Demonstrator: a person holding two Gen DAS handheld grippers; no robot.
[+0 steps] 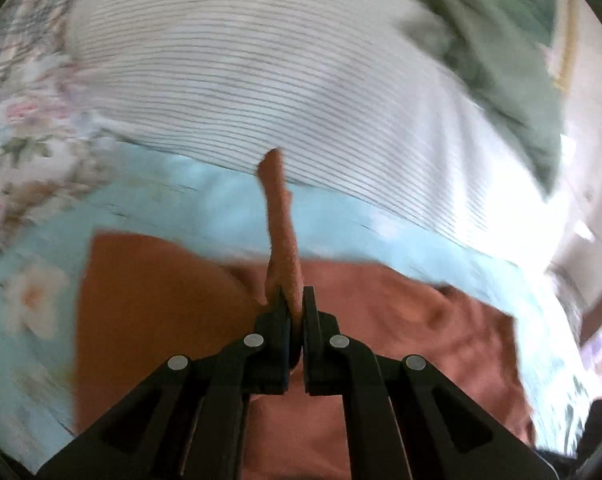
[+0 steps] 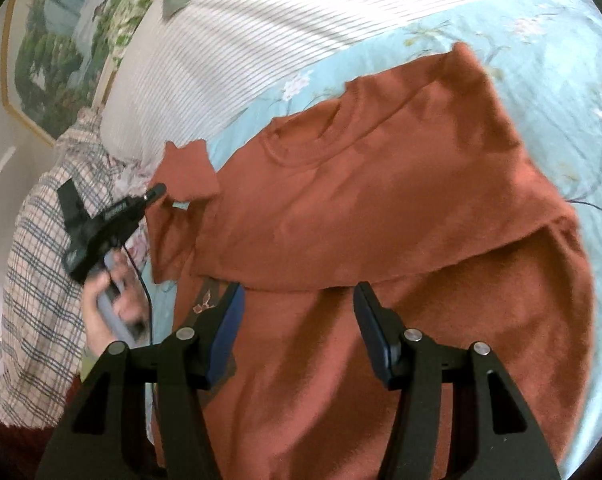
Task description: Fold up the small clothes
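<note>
Black plastic linkage arms with silver rivets in the foreground of both wrist views. Left gripper point(image 1: 297, 300) clamped tight on a narrow upright fold of rust-orange knit, the sleeve edge of the T-shirt point(image 2: 381, 200), lifted off the bed. Right gripper point(image 2: 299, 296) half open, blue-padded fingers point(image 2: 229, 320) hovering over the shirt's lower half with nothing between them. Shirt spread on a pale blue floral bedsheet point(image 2: 541, 60), soft matte weave, ribbed round collar visible, one portion doubled over in a straight crease across the middle. White pillow with fine grey stripes point(image 1: 261, 80) just beyond the shirt. Plaid cloth point(image 2: 41, 260) beside it, partly behind a hand point(image 2: 113, 304) gripping the left tool's handle. Olive-green fabric point(image 1: 501, 80) smeared by motion blur, shape unclear. Framed landscape picture point(image 2: 53, 40) cut off by the lens rim. Shirt hem hidden under the gripper arms.
</note>
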